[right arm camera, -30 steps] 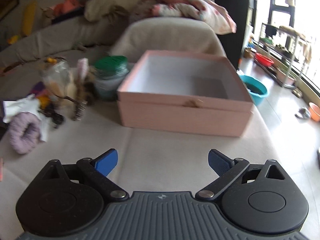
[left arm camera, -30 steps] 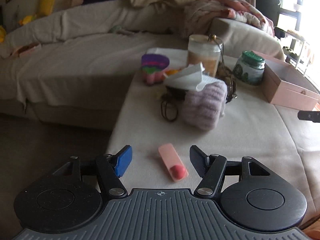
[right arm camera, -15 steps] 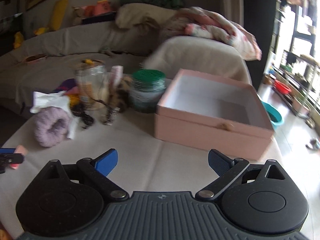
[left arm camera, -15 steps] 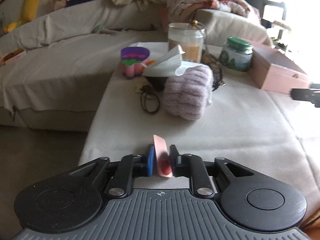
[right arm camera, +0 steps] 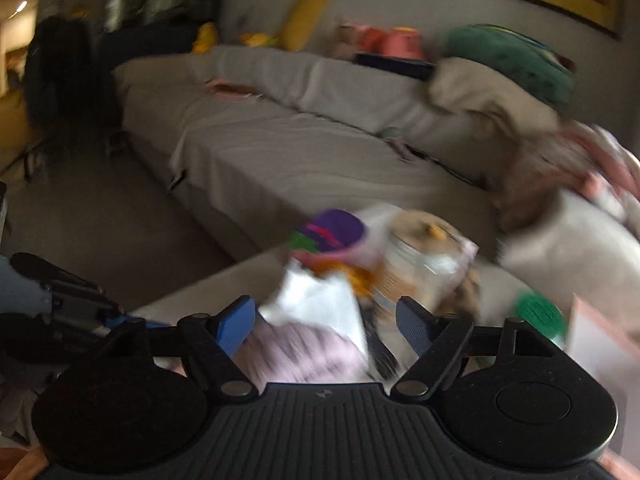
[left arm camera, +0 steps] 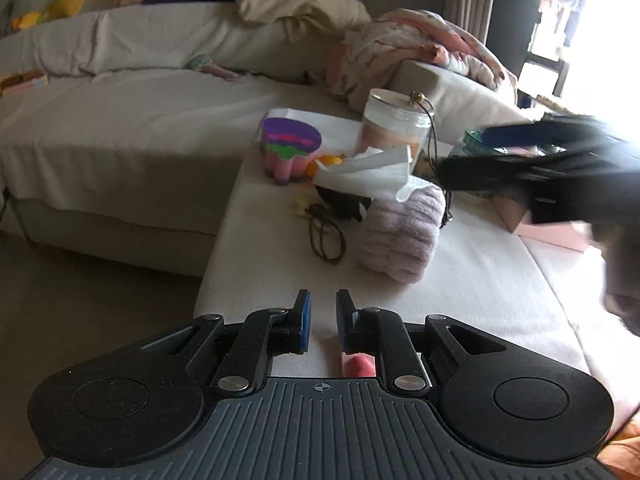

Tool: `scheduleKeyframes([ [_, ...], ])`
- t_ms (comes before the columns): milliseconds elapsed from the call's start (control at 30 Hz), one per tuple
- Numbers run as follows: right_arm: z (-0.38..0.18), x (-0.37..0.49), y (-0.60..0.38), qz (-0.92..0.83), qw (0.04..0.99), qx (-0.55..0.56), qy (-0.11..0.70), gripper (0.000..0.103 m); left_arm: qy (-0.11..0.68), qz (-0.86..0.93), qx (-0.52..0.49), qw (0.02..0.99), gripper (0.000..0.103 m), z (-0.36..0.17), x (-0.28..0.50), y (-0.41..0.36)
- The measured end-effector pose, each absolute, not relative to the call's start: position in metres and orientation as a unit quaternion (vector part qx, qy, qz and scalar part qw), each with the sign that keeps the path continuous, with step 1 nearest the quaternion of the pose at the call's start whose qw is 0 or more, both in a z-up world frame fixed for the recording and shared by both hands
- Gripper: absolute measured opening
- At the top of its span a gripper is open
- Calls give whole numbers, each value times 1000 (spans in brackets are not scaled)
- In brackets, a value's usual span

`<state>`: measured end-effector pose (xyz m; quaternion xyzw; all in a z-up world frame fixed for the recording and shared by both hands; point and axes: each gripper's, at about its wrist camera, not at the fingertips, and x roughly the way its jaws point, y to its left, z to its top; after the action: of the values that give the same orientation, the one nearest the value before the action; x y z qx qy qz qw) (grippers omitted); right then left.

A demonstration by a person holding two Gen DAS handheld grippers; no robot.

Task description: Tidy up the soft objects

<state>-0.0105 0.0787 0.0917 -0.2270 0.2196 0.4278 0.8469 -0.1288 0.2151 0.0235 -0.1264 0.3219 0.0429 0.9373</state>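
Observation:
My left gripper is shut low over the cloth-covered table. Only pale cloth shows between its pads. The red end of a small pink piece peeks out under the right finger, behind the pads. A lilac fuzzy roll lies further on, with a white tissue draped on it. My right gripper is blurred and hangs just above the lilac roll and the tissue. Its jaws are closing with both things between them, pads apart from them. It shows as a dark smear in the left wrist view.
Behind the roll stand a purple and pink toy, a glass jar and dark looped hair ties. A green-lidded jar and the open pink box are at the right. A covered sofa runs along the left.
The left gripper shut around the pink piece, which now shows only under the right finger. The right gripper swung left from the pink box to above the lilac roll, its jaws narrowing.

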Motion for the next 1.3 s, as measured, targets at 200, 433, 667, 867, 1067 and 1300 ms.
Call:
scheduleKeyframes([
  [200,77,5,132,420,829,-267,256,61,340,23,-133,931,18,19,-138,206],
  [433,78,7,101,413,838,-243,261,61,340,5,-76,937,30,15,-128,178],
  [667,79,10,77,410,844,-251,236,61,352,26,-38,935,28,12,-121,172],
  [867,76,5,94,438,833,-241,239,61,340,15,-51,939,23,9,-128,180],
  [1067,61,12,142,415,818,-294,268,7,335,14,-57,940,23,10,-128,188],
  [1300,137,41,130,427,838,-214,265,3,317,3,-85,945,23,28,-111,217],
])
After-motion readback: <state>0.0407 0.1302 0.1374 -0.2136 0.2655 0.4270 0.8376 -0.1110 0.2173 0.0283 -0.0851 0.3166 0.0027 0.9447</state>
